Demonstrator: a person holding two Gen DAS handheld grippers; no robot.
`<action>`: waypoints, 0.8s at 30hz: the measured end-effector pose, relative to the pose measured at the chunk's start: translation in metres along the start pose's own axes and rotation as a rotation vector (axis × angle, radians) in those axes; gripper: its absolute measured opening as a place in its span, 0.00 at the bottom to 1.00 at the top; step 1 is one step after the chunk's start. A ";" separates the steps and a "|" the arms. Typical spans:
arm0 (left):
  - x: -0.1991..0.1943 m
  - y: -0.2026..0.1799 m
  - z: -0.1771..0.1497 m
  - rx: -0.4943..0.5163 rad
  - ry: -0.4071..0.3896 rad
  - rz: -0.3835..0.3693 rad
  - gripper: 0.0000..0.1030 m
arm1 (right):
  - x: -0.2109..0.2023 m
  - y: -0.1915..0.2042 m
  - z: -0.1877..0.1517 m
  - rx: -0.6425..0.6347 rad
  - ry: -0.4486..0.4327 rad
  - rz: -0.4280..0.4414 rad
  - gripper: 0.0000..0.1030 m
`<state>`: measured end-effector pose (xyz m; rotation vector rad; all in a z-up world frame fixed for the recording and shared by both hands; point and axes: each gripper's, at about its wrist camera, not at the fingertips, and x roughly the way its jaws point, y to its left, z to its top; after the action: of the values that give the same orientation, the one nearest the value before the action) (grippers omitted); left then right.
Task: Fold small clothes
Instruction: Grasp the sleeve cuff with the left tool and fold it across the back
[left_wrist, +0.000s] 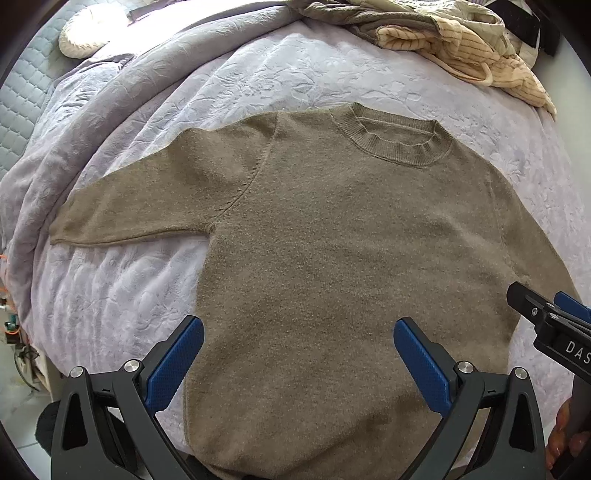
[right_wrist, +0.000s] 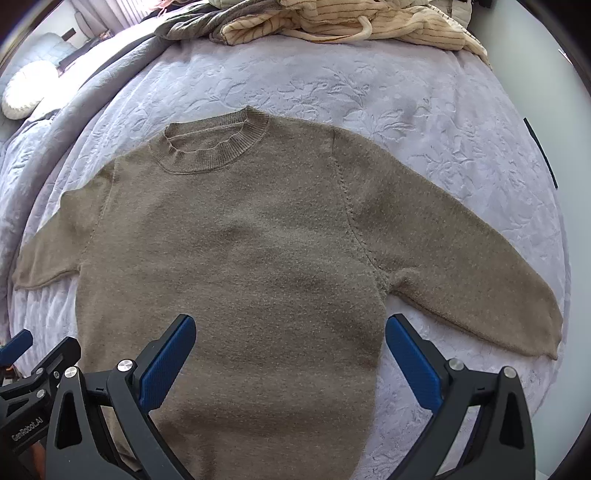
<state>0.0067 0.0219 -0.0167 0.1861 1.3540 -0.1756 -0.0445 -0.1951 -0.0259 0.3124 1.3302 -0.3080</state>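
Observation:
An olive-brown knitted sweater (left_wrist: 332, 236) (right_wrist: 243, 251) lies flat on the bed, front up, ribbed collar (left_wrist: 395, 142) (right_wrist: 210, 147) at the far end and both sleeves spread sideways. My left gripper (left_wrist: 297, 328) hovers open over the lower left part of the body, blue pads wide apart with nothing between them. My right gripper (right_wrist: 290, 325) hovers open over the lower right part, its right finger (right_wrist: 410, 365) past the sweater's side edge over the bedspread. In the left wrist view the right gripper's fingertips (left_wrist: 543, 314) show at the right edge; whether they touch the fabric is unclear.
A lilac embossed bedspread (left_wrist: 295, 74) (right_wrist: 406, 99) covers the bed. A pile of other clothes, cream striped and grey-green (left_wrist: 454, 40) (right_wrist: 332, 22), lies at the far side. A rumpled quilt (left_wrist: 48, 155) runs along the left, with a white pillow (left_wrist: 81, 33) beyond.

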 end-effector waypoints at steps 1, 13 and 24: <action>0.003 0.003 0.002 -0.004 0.004 -0.019 1.00 | 0.000 0.001 0.000 0.006 0.001 0.008 0.99; 0.076 0.153 0.025 -0.256 0.037 -0.195 1.00 | 0.009 0.082 -0.017 0.010 0.048 0.188 0.99; 0.170 0.390 0.027 -0.684 -0.044 -0.184 1.00 | 0.030 0.188 -0.032 -0.065 0.121 0.274 0.99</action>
<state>0.1583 0.3913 -0.1649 -0.5138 1.3156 0.1346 0.0070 -0.0114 -0.0533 0.4589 1.3936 -0.0159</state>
